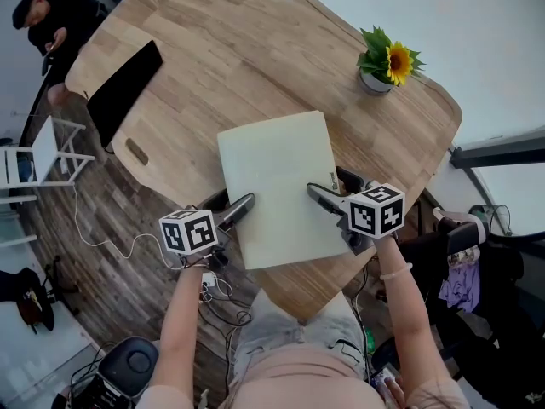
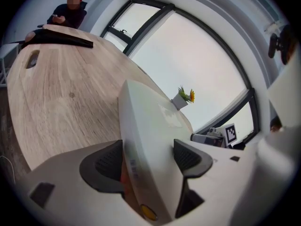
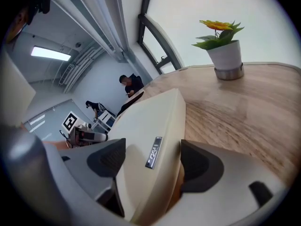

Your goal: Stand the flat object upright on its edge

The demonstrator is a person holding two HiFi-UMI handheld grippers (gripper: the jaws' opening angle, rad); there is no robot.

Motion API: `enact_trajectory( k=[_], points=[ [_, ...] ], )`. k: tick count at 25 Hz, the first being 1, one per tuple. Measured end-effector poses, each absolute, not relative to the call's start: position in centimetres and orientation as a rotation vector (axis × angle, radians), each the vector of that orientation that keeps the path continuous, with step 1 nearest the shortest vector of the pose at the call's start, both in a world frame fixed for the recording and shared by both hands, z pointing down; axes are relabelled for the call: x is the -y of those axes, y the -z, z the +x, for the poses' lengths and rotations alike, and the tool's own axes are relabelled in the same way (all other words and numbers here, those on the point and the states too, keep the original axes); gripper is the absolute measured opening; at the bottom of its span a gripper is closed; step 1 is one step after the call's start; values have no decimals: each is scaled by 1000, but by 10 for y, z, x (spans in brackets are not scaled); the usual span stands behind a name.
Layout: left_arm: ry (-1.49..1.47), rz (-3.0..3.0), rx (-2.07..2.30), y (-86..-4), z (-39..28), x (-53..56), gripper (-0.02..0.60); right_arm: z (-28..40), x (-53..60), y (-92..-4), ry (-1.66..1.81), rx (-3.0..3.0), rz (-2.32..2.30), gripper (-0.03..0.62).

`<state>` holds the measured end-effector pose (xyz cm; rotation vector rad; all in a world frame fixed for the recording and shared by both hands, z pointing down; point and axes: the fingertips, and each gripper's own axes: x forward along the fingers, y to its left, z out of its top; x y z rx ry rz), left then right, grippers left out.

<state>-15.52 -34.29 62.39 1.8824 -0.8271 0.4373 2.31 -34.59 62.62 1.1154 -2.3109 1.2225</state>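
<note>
One flat cream-coloured board lies face-down on the wooden worktop, its near short edge close to the worktop's near rim and its long sides running away from the person. A small grey label sits on the side edge that the right gripper view looks along. The left hand-held gripper reaches in from the board's left side near the near corner. In the left gripper view its jaws stand apart with the board's edge between them and the pads not pressing on it. The right hand-held gripper comes in from the opposite side, and its jaws likewise stand wide around the board, with a sliver of gap showing beside each pad. Both grippers slant down and inward toward each other, their marker cubes uppermost, on bare forearms stretched forward from the person's lap. Farther off, a potted sunflower stands by the worktop's right rim, well apart from the board. A black flat panel lies at the far left, and a person in dark clothes sits beyond it.
</note>
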Motion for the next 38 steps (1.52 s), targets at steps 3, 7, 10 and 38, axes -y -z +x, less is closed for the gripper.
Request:
enact_trajectory(
  k=[3, 7, 10, 38],
  points=[
    [-432, 1858, 783, -628, -154, 342, 308, 22, 345, -629, -1266, 2303, 1096, 359],
    [-403, 1822, 713, -630, -150, 343, 314, 22, 346, -630, -1267, 2302, 1093, 362],
    [-402, 1811, 679, -631, -148, 344, 318, 21, 346, -632, -1278, 2299, 1095, 365],
    [-416, 1864, 768, -607, -145, 338, 322, 23, 341, -605, -1167, 2325, 1183, 361]
  ],
)
